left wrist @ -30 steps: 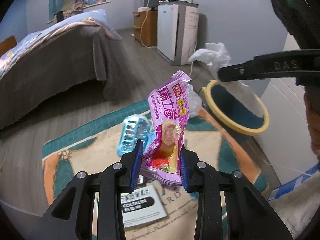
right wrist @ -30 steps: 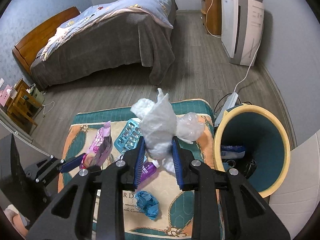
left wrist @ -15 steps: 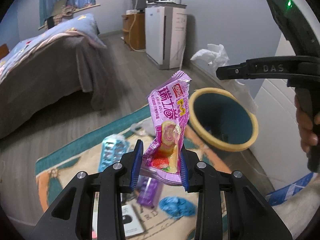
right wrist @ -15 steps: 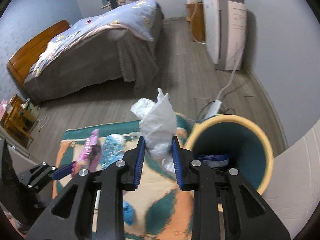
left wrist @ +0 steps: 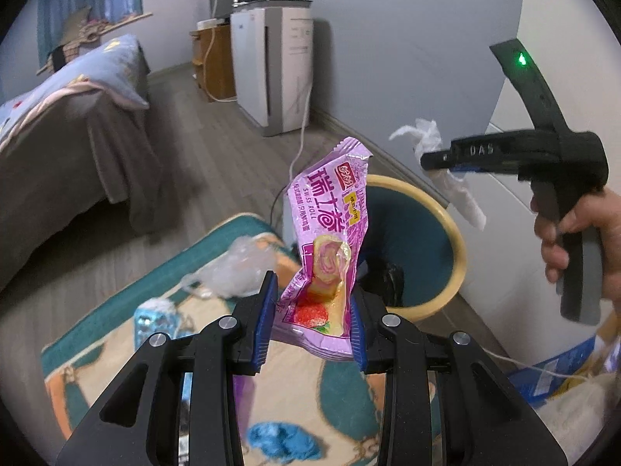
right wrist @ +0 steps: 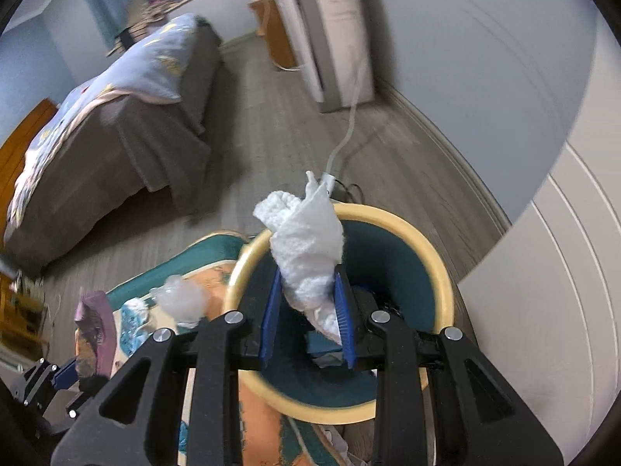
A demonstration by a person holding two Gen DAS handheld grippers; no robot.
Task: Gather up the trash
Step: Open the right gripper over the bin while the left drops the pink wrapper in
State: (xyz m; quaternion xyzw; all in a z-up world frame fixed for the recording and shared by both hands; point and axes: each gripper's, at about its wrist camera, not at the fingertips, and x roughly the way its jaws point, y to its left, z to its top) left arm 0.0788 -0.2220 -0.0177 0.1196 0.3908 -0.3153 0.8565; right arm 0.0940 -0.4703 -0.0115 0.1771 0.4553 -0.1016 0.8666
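My left gripper [left wrist: 312, 320] is shut on a pink Swiss roll snack wrapper [left wrist: 330, 233] that stands upright between its blue pads. Behind the wrapper is a teal bin with a yellow rim [left wrist: 454, 233], some trash inside. My right gripper [right wrist: 306, 318] is shut on a crumpled white tissue [right wrist: 310, 244] and hangs directly above the bin [right wrist: 442, 279]. In the left wrist view the right gripper [left wrist: 438, 161] shows at the right, held by a hand [left wrist: 582, 233], tissue [left wrist: 427, 136] in its jaws. In the right wrist view the left gripper [right wrist: 73, 369] and wrapper [right wrist: 93, 322] appear at the lower left.
On the patterned rug [left wrist: 97, 330] lie a crumpled clear plastic bag [left wrist: 236, 268], a light blue blister pack [left wrist: 151, 318], a purple wrapper [left wrist: 244, 392] and a blue wad [left wrist: 283, 440]. A bed [left wrist: 66, 128] stands left, a white appliance [left wrist: 271, 70] by the wall, a white cabinet [right wrist: 562, 272] right.
Both grippers have swung right toward the bin. The right gripper with its tissue now hangs over the bin's opening; the left gripper with the wrapper has come close to the bin's near side.
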